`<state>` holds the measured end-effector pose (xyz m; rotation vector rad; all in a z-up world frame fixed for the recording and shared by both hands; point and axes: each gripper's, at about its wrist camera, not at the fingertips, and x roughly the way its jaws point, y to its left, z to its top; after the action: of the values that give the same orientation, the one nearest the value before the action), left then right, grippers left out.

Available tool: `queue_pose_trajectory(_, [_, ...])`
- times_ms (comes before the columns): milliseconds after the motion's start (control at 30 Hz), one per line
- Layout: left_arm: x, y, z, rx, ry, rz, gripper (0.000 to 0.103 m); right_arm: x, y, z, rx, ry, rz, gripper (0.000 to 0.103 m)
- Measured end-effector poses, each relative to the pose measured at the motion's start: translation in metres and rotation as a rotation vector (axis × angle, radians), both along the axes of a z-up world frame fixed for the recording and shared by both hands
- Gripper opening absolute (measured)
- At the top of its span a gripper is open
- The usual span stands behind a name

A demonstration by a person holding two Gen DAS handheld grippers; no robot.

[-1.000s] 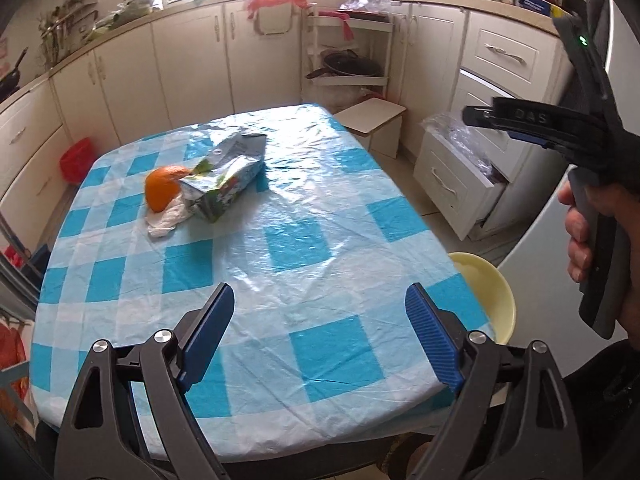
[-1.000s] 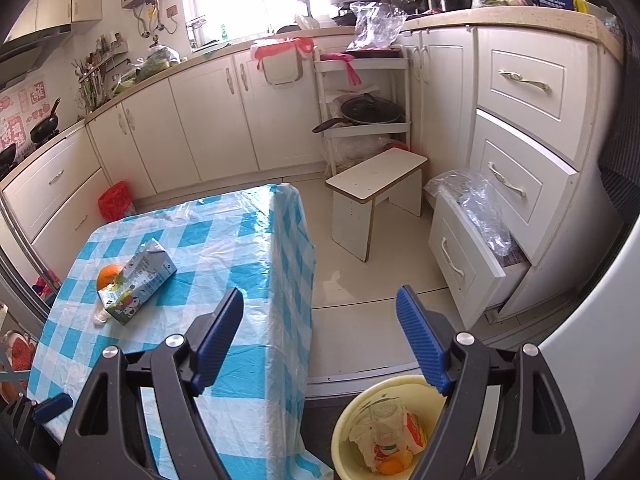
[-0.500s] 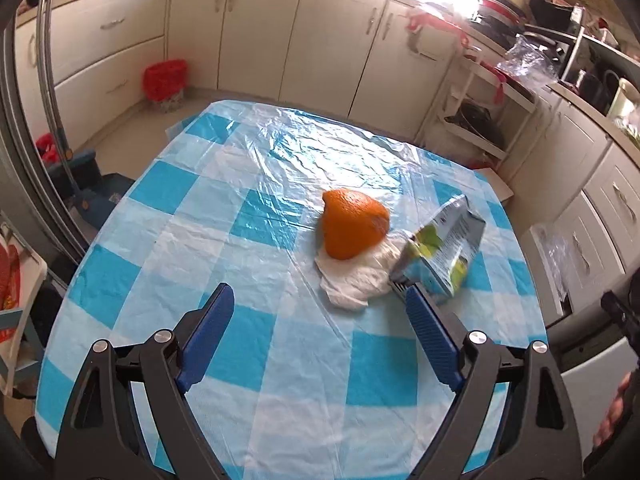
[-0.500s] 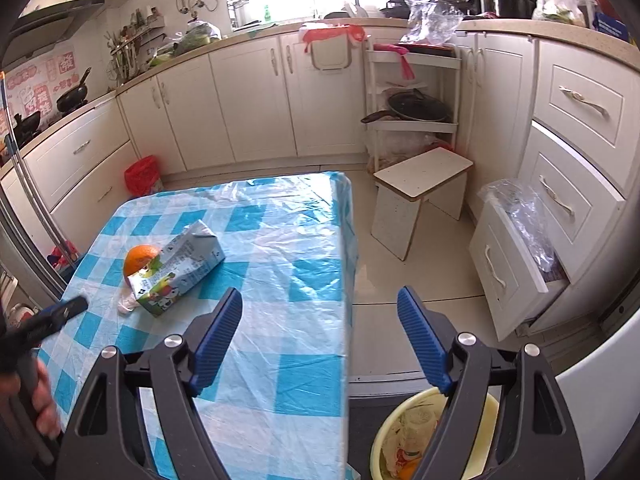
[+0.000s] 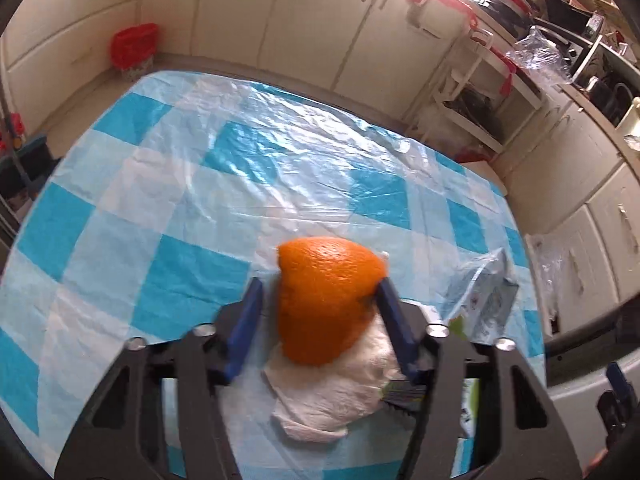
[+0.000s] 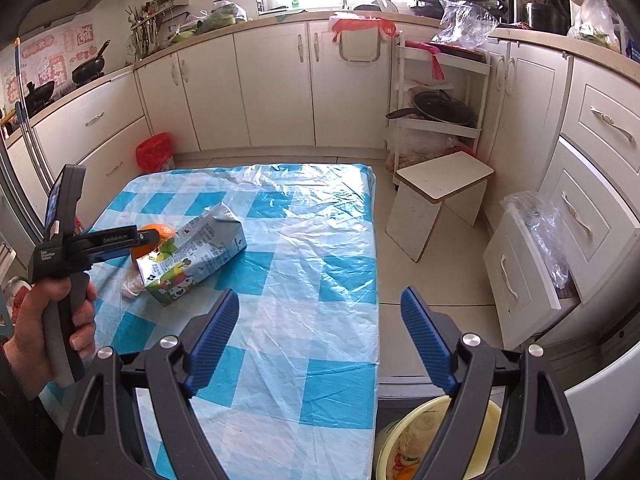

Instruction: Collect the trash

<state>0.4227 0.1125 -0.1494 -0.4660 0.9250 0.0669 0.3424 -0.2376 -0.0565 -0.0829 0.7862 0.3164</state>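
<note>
We see left hand-held gripper (image 5: 320, 300) down at orange peel (image 5: 326, 300) on worktop (image 5: 160, 216), jaws just been closing, peel between them. Right pad touches peel, left pad looks slightly off; blurred, so grip not confirmed. Peel sits on crumpled white tissue (image 5: 332, 396), juice carton (image 6: 192, 252) just beside, lying on side. Right hand-held gripper (image 6: 320, 340) open wide, nothing between fingers, over worktop edge. Yellow bin (image 6: 400, 448) on floor under it, trash inside. Hand (image 6: 48, 332) holds left tool.
</note>
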Motion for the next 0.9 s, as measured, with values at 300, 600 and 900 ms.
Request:
queue_pose_trajectory(300, [-0.028,0.016,0.037,-0.121,-0.095,-0.038,0.015,0.0,-0.004,0.002,0.017,-0.003,-0.006,0.08])
queue_pose_trajectory(600, [-0.102,0.04,0.041,-0.158,-0.104,-0.113,0.004,-0.005,0.0,0.004,0.02,0.001,0.007,0.081])
queue_pose_trajectory(900, [-0.132,0.014,0.016,0.02,-0.037,-0.222,0.009,-0.007,0.021,-0.003,-0.019,0.016,0.044,0.083])
